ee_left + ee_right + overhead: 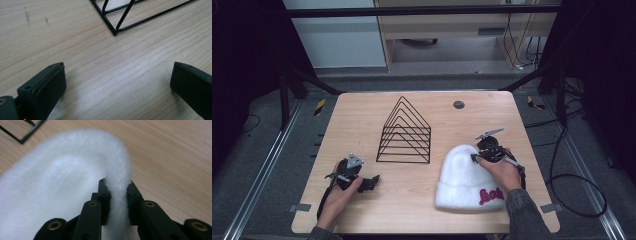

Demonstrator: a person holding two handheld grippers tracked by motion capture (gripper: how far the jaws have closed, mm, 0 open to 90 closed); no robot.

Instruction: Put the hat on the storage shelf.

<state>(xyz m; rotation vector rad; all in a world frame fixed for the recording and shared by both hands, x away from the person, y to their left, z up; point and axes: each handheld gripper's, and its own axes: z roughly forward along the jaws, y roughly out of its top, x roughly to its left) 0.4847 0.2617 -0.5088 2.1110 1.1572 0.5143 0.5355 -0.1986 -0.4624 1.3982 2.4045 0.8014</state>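
A white fuzzy beanie (463,177) with pink lettering on its cuff lies on the right half of the wooden table (422,200). My right gripper (477,157) is shut on the beanie's upper right edge; in the right gripper view the white fabric (75,177) is pinched between the two black jaws of that gripper (117,202). My left gripper (371,182) rests low on the table at the front left, jaws wide open around bare wood (117,85). A black wire rack (405,132) with triangular dividers stands mid-table, its corner (115,32) ahead of the left jaws.
A small dark round disc (458,104) sits in the tabletop near the far edge. Black cables (572,185) trail over the floor to the right of the table. Metal rails (257,170) run along both sides.
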